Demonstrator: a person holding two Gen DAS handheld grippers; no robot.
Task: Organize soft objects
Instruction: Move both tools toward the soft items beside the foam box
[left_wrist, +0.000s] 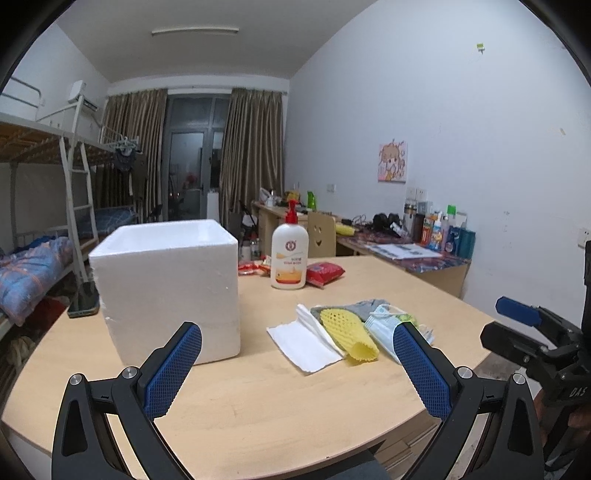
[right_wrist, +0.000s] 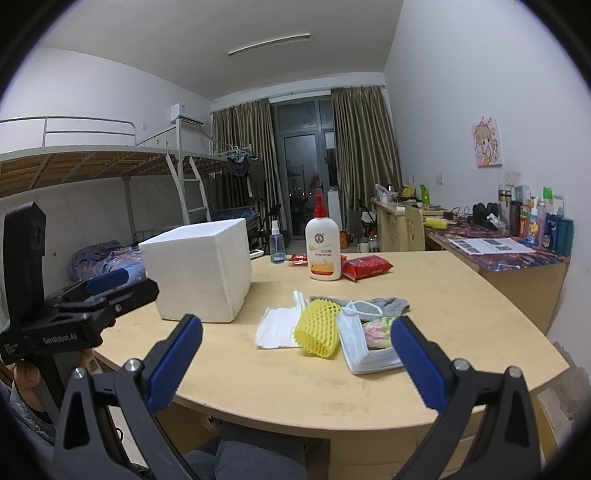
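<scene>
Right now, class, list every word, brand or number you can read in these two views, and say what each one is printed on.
"GenRobot.AI": on the left gripper body.
"DAS": on the right gripper body.
Lotion bottle label: too small to read.
Red packet: blurred.
Desk bottles: unreadable.

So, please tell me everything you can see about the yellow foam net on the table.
The yellow foam net is a soft mesh sleeve with diamond-shaped holes and an open end toward the cameras. It lies on the wooden table, between white tissue and a face mask, overlapping the tissue. No hand-held gripper touches it.
</scene>
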